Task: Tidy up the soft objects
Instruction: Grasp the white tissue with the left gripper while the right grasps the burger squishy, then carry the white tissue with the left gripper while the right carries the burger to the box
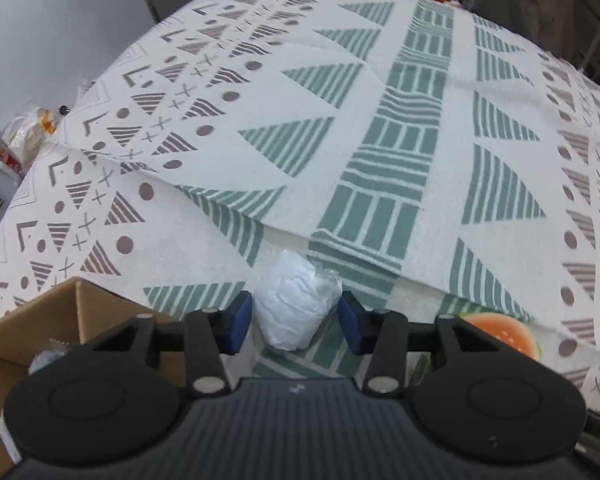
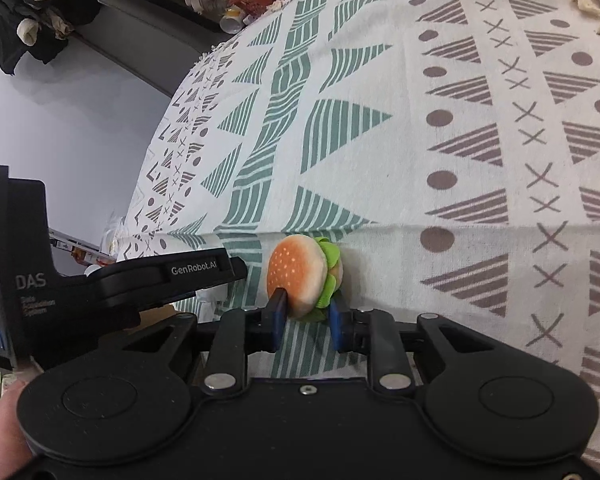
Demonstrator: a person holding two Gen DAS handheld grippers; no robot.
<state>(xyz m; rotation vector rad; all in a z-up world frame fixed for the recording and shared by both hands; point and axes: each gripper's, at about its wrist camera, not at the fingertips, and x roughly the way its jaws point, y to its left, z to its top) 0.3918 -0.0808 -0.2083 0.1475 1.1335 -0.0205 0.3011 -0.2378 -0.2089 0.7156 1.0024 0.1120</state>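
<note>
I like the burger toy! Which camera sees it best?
The right wrist view: the burger toy sits whole between the right gripper fingers. The left wrist view shows only its bun edge.

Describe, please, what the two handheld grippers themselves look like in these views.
Both are matte black plastic: two round discs, ribbed centre housing, silver pivot pins on angled links. Each claw, left and right, has blue pads. The left gripper's side reads "GenRobot.AI" and "DAS" in white.
</note>
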